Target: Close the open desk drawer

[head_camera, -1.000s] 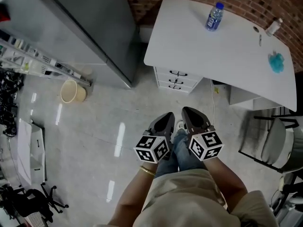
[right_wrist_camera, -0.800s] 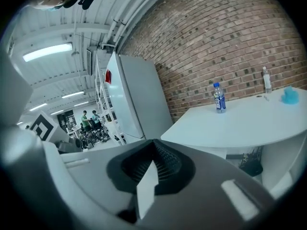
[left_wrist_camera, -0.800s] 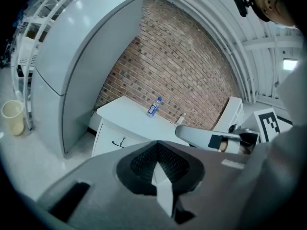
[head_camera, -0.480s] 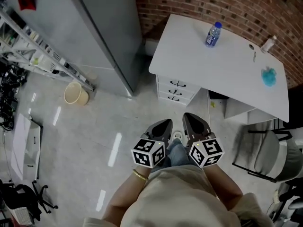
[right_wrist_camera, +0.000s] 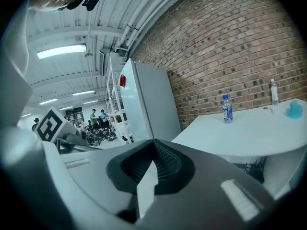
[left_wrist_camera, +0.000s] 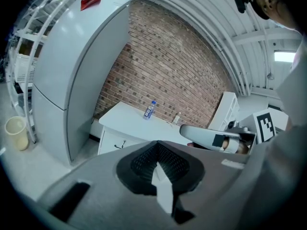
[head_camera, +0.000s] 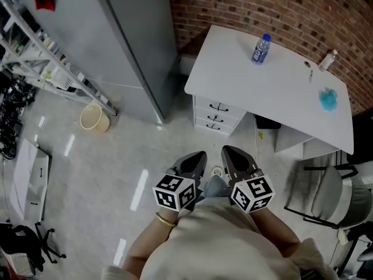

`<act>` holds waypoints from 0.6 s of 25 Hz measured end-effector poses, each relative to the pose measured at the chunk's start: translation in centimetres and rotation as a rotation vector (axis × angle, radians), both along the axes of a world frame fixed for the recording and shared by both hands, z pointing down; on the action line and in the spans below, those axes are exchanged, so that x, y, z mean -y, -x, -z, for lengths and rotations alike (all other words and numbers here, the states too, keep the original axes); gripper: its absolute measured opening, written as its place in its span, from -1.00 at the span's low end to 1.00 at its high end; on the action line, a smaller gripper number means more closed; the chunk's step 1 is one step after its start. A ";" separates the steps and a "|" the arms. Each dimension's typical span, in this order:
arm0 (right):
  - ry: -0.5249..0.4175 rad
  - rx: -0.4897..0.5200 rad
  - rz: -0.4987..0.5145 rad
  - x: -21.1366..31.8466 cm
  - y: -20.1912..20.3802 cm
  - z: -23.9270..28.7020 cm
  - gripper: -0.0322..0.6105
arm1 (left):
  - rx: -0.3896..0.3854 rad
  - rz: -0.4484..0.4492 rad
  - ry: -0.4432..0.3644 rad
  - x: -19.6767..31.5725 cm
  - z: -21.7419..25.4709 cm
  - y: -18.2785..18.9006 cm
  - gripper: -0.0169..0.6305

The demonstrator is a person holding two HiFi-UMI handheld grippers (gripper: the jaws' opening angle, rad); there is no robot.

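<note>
- White three-drawer unit (head_camera: 217, 116) sits under the curved white table's (head_camera: 274, 92) left end, by the red brick wall (head_camera: 245, 4); none of its fronts visibly juts out.
- Grey left gripper (head_camera: 197, 158) and right gripper (head_camera: 231, 154) hang near the person's body, well apart from the unit, jaws pressed together and empty: likely for pushing, not grasping.

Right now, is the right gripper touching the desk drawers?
Apart. The head view shows the right gripper held close to the person, with a stretch of floor between it and the desk drawers.
</note>
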State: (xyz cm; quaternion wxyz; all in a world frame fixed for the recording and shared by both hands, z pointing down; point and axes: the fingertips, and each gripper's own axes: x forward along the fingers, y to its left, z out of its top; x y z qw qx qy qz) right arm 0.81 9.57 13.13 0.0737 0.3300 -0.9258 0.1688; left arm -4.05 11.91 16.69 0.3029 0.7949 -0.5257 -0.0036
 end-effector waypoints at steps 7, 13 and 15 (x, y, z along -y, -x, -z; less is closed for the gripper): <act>-0.010 0.005 0.010 -0.7 1.0 0.5 -0.89 | -0.017 0.016 -0.004 0.2 0.6 1.8 -0.96; -0.004 0.003 0.004 -0.7 1.4 -0.2 -0.89 | -0.028 0.012 -0.010 0.4 0.4 2.0 -0.96; 0.003 0.003 0.004 -0.9 1.5 -0.5 -0.89 | -0.033 0.010 -0.008 0.3 0.2 2.0 -0.96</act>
